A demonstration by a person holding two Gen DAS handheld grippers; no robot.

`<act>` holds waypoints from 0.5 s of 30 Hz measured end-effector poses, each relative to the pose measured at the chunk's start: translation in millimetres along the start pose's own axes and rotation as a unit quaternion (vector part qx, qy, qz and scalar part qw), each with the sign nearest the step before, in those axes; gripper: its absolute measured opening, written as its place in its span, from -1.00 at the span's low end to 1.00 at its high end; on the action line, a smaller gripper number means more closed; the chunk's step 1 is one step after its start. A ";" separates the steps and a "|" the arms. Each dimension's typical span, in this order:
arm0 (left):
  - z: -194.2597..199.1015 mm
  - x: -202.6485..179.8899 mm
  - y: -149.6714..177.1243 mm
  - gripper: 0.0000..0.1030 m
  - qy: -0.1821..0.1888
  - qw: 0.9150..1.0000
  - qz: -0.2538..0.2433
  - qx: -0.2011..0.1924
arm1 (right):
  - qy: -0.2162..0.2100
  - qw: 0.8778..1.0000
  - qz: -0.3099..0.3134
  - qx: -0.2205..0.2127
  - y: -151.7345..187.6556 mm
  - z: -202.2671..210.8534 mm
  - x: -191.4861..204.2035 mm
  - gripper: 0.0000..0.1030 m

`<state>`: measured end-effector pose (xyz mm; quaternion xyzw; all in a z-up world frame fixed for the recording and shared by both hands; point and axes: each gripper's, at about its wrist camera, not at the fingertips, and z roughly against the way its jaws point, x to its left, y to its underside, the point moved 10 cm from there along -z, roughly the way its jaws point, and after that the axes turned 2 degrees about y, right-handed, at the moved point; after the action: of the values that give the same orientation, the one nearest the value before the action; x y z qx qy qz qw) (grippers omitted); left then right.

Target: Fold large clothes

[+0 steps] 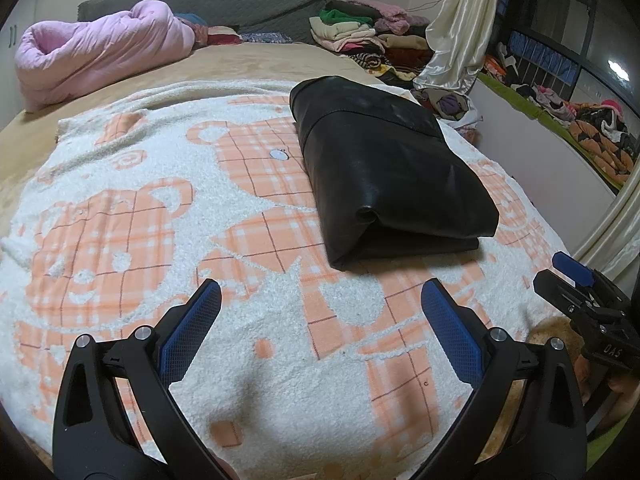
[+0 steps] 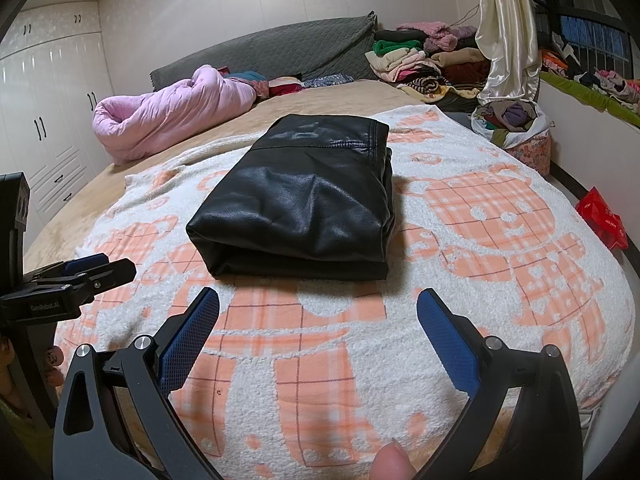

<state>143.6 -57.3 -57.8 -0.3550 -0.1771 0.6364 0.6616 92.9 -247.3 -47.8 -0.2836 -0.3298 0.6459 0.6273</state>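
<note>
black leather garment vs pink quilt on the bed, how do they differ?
The black leather garment is folded into a flat, shiny rectangle; the pink quilt is a puffy, matte, loosely rolled bundle. The garment lies on the bear-print blanket; the quilt sits farther back on the tan sheet. Neither is gripped.

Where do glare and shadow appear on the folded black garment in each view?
Left wrist view: the folded black leather garment shows faint sheen at its far end. Right wrist view: brighter highlights cross its top; a dark shadow falls on the bear-patterned blanket along its near edge.
</note>
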 end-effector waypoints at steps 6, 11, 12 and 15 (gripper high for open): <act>1.9 -1.5 0.2 0.82 -0.007 1.000 -0.008 0.000 | 0.000 1.000 0.000 -0.001 -0.6 0.0 0.8 0.91; 1.7 -4.0 1.9 0.82 -0.005 1.000 -0.012 0.004 | 0.002 1.000 -0.001 -0.002 -1.3 1.0 -0.5 0.91; 1.1 -4.4 3.1 0.82 -0.001 1.000 -0.009 0.009 | 0.004 1.000 -0.002 -0.002 -1.1 2.1 -1.7 0.91; 0.1 -1.0 4.9 0.82 0.001 1.000 0.002 0.016 | 0.021 1.000 -0.015 -0.006 -0.4 9.0 -16.2 0.91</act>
<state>139.9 -58.5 -60.9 -0.3452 -0.1653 0.6398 0.6664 87.0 -264.0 -42.7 -0.2960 -0.3251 0.6280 0.6421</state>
